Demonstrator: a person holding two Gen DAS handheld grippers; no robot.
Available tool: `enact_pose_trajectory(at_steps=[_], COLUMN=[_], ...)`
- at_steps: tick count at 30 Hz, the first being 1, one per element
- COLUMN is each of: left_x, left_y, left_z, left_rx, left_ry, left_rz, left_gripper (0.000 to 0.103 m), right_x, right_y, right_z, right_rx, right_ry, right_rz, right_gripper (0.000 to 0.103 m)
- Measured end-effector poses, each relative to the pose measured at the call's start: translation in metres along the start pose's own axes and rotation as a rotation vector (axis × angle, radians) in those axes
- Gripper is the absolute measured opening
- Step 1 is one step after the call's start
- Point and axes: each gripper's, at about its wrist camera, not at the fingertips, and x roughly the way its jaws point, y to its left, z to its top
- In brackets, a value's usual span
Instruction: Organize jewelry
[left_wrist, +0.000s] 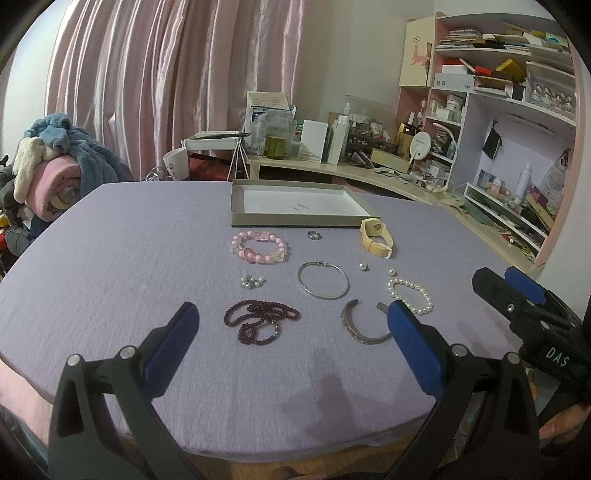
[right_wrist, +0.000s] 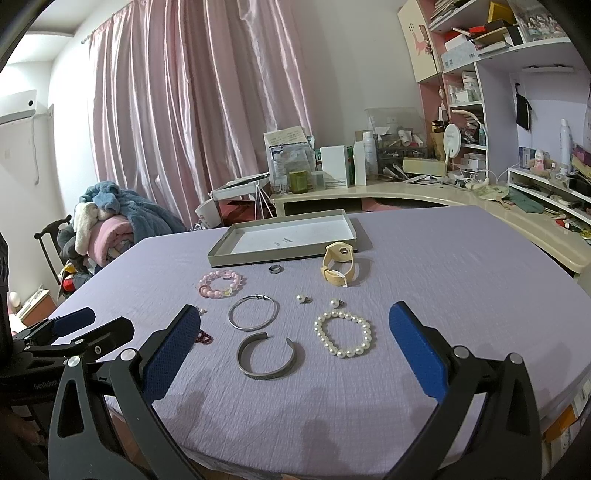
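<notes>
Two hand-held grippers, left and right, hover wide apart and empty. Just ahead lie the open cuff and pearl bracelet, spread singly for easy pinching; beyond waits the empty tray, likely their destination.

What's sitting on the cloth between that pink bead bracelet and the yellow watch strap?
A small dark ring lies between the pink bead bracelet and the yellow strap, just before the tray. Both views show it.

On the bench, the tray lies behind the jewelry; the bangle sits left of the pearl bracelet, behind the cuff.
</notes>
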Motion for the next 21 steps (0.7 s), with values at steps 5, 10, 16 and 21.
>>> enact_pose_trajectory(at_steps=[5,10,16,21], left_x=[0.0000,-0.0002,0.0041,0.0068], left_y=[-0.0007,-0.0010,-0.0022,-0.0005], left_z=[0.0000,0.0000,0.0017,0.0020], left_rx=[0.001,0.001,0.002,0.007], left_ry=[-0.001,-0.001,0.001,0.004], left_rz=[0.001,0.000,0.002,0.002], left_gripper=[0.101,0.101,0.101,0.101], right_x=[-0.0002,-0.0003,0.0003,0.0009], right_y=[0.0001,0.0002,0.0000,-0.0003], right_z=[0.0005,0.0009,0.0008,0.0005], right_rx=[0.000,0.000,0.001,0.001], right_ry=[0.000,-0.001,-0.001,-0.001], right_rz=[0.000,0.000,0.000,0.000], right_gripper=[0.102,0.102,0.102,0.102])
